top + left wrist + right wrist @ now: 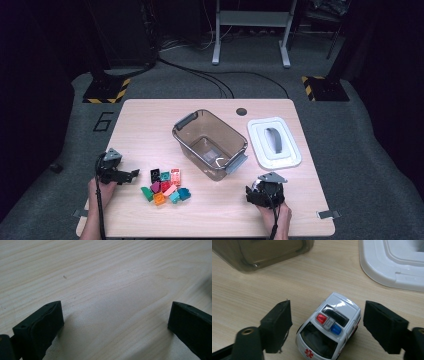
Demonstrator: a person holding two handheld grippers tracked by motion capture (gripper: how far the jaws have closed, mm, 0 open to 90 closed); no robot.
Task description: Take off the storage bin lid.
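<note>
Toy car (329, 326) sits between right gripper's (327, 327) jaws.

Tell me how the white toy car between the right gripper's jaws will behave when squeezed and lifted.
The toy car sits on wheels, so it may roll if nudged. Its glossy, rounded shell looks hard and possibly slippery. The right gripper straddles its sides without touching.

On the worktop (150, 115) the bin (210, 143) stood at the middle, with the lid (274, 142) just right of it. The bricks (166, 186) lay in a heap left of and before the bin. The left claw (131, 176) sat left of the heap. The toy car (329, 328) stood before the bin and lid, between the right claw's (327, 325) jaws, which did not touch it.
</note>
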